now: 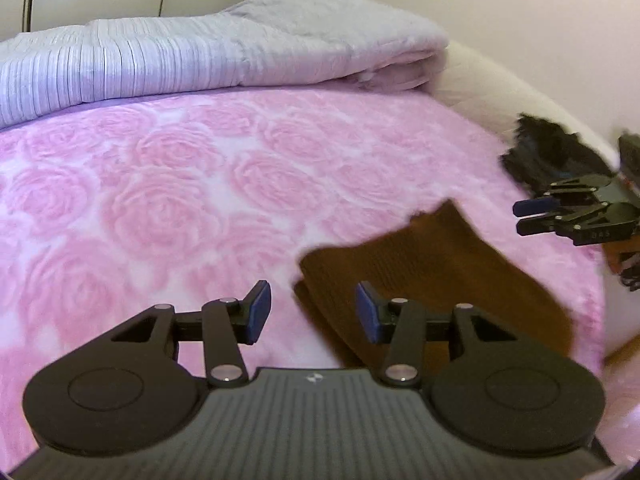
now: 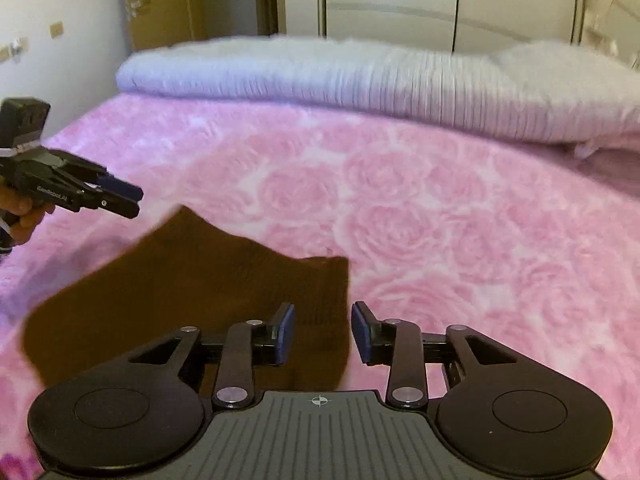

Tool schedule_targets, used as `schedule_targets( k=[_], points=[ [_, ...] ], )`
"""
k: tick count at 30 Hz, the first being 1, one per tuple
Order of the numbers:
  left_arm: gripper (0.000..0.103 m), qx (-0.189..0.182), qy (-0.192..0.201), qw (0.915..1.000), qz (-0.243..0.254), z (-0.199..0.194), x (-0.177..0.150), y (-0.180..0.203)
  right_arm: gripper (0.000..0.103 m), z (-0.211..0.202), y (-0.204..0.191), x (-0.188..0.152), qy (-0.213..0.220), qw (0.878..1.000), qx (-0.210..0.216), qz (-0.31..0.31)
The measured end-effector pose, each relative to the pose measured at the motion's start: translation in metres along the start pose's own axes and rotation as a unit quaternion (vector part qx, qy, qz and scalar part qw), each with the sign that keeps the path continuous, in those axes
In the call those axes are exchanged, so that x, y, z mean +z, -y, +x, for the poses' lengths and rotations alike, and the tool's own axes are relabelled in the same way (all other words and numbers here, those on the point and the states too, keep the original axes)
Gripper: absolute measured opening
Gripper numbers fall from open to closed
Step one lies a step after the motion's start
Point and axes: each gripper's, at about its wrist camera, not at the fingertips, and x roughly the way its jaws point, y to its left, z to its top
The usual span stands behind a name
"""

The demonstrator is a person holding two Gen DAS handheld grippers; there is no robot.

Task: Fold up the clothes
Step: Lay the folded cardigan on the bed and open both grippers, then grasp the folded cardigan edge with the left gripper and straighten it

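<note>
Above the bed, my left gripper (image 1: 313, 312) and right gripper (image 2: 323, 334) both hang with jaws spread, holding nothing. The brown garment (image 1: 440, 268) lies folded beneath them on the pink rose blanket (image 1: 180, 184), a lilac quilt (image 1: 180, 60) beyond.
</note>
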Motion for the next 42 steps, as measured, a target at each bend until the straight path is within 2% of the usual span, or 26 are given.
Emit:
schedule_targets(
  k=[2, 4, 6, 10, 13, 14, 15, 17, 21, 25, 28, 32, 34, 37, 38, 41, 42],
  points=[
    [0.044, -0.055, -0.006, 0.9983, 0.017, -0.021, -0.020, 0.013, 0.040, -0.025, -0.018, -0.015, 0.022, 0.999, 0.022, 0.006],
    [0.048, -0.117, -0.021, 0.9915, 0.052, -0.033, -0.043, 0.030, 0.043, -0.040, -0.041, -0.033, 0.029, 0.998, 0.052, 0.001],
    [0.049, -0.154, -0.036, 0.9843, 0.077, -0.035, -0.062, 0.045, 0.046, -0.042, -0.065, -0.050, 0.022, 0.997, 0.069, -0.017],
    [0.049, -0.183, -0.056, 0.9781, 0.084, -0.019, -0.081, 0.058, 0.049, -0.036, -0.097, -0.069, 0.007, 0.996, 0.082, -0.038],
    [0.041, -0.199, -0.062, 0.9769, 0.049, -0.003, -0.082, 0.055, 0.050, -0.026, -0.105, -0.070, 0.000, 0.996, 0.088, -0.027],
    [0.025, -0.199, -0.068, 0.9768, 0.038, 0.002, -0.083, 0.053, 0.050, -0.023, -0.107, -0.069, -0.001, 0.996, 0.090, -0.023],
    [0.024, -0.192, -0.080, 0.9775, 0.031, 0.005, -0.085, 0.053, 0.050, -0.020, -0.107, -0.065, 0.001, 0.996, 0.090, -0.019],
    [0.023, -0.187, -0.088, 0.9783, 0.007, 0.006, -0.090, 0.050, 0.050, -0.009, -0.105, -0.055, 0.005, 0.996, 0.090, -0.011],
    [0.022, -0.181, -0.079, 0.9776, -0.072, 0.005, -0.101, 0.039, 0.050, 0.024, -0.104, -0.030, -0.003, 0.995, 0.099, -0.017],
    [0.021, -0.170, -0.067, 0.9732, -0.139, 0.005, -0.112, 0.036, 0.050, 0.074, -0.121, -0.007, -0.045, 0.988, 0.132, -0.064],
    [0.021, -0.162, -0.054, 0.9684, -0.181, 0.002, -0.116, 0.034, 0.049, 0.114, -0.138, 0.004, -0.082, 0.984, 0.101, -0.122],
    [0.021, -0.151, -0.038, 0.9591, -0.236, -0.001, -0.121, 0.032, 0.049, 0.141, -0.142, 0.013, -0.089, 0.980, 0.095, -0.154],
    [0.021, -0.146, -0.029, 0.9531, -0.264, -0.002, -0.124, 0.031, 0.049, 0.138, -0.137, 0.017, -0.093, 0.979, 0.101, -0.149],
    [0.021, -0.140, -0.027, 0.9434, -0.299, -0.003, -0.127, 0.029, 0.048, 0.106, -0.131, 0.023, -0.054, 0.988, 0.096, -0.109],
    [0.021, -0.139, -0.028, 0.9413, -0.307, -0.003, -0.128, 0.028, 0.048, 0.095, -0.135, 0.020, -0.046, 0.987, 0.104, -0.110],
    [0.021, -0.133, -0.028, 0.9418, -0.307, -0.001, -0.127, 0.031, 0.048, 0.063, -0.147, 0.009, -0.029, 0.985, 0.127, -0.117],
    [0.021, -0.132, -0.027, 0.9418, -0.308, -0.001, -0.128, 0.031, 0.048, 0.063, -0.156, 0.002, -0.042, 0.982, 0.124, -0.138]
  ],
)
